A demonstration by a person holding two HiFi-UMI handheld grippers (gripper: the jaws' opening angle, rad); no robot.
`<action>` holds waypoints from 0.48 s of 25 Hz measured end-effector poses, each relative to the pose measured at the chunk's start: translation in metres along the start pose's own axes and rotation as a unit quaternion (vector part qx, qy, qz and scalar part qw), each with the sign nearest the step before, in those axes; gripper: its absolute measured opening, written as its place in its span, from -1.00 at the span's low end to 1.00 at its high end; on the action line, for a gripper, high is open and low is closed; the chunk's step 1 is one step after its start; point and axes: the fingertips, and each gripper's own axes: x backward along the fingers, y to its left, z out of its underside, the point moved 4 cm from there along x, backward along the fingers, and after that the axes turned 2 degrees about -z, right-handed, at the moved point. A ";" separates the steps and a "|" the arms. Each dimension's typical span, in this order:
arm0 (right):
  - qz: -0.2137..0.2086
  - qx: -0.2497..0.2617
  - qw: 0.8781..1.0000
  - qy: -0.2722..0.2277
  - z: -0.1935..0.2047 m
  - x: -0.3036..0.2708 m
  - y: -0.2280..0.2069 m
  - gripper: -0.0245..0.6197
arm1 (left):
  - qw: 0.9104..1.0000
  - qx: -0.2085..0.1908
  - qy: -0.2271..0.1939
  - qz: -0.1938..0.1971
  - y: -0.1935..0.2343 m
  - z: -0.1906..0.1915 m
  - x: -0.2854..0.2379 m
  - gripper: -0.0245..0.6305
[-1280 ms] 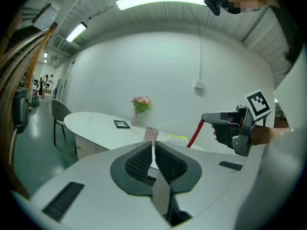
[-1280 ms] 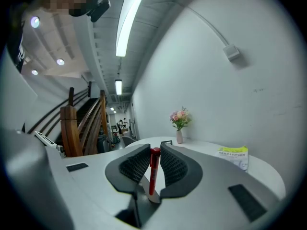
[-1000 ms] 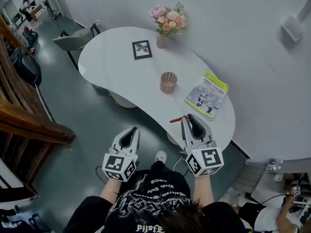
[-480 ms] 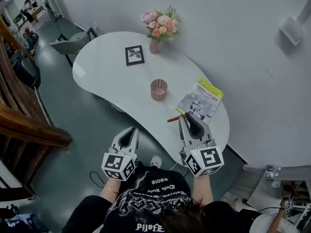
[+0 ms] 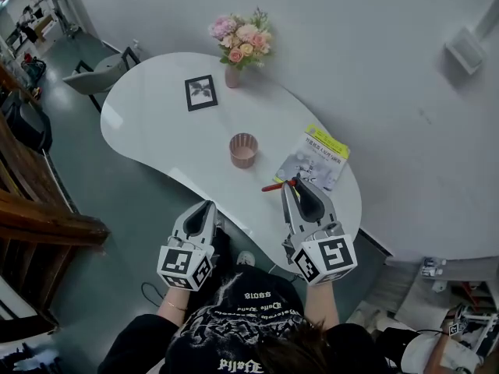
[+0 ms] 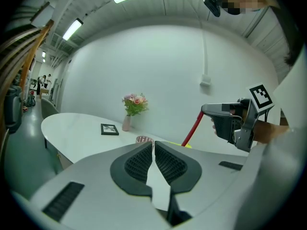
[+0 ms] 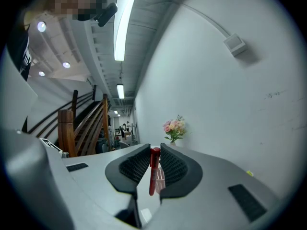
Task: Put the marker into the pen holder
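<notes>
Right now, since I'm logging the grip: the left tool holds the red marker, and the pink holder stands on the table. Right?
No. The right tool holds the marker, as the right gripper view shows; the left tool is empty. The holder does stand on the table.

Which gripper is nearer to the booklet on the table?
Right. The right gripper, holding the red marker, has its tips at the near corner of the booklet; the left gripper is far to its left, off the table.

Black T-shirt with white print; grey left gripper and right gripper, black-padded jaws.
</notes>
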 end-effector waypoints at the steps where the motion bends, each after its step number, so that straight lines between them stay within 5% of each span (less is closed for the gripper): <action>1: 0.001 0.000 1.000 -0.003 -0.002 -0.004 -0.001 -0.65 | 1.000 -0.002 -0.003 0.000 0.005 -0.004 -0.004 -0.82; 6: 0.012 0.005 1.000 -0.001 -0.008 -0.029 -0.008 -0.65 | 0.999 -0.019 -0.028 -0.003 0.030 -0.033 -0.028 -0.82; 12: 0.040 -0.019 0.999 0.001 -0.010 -0.059 -0.021 -0.65 | 0.999 -0.026 -0.009 0.029 0.055 -0.052 -0.067 -0.82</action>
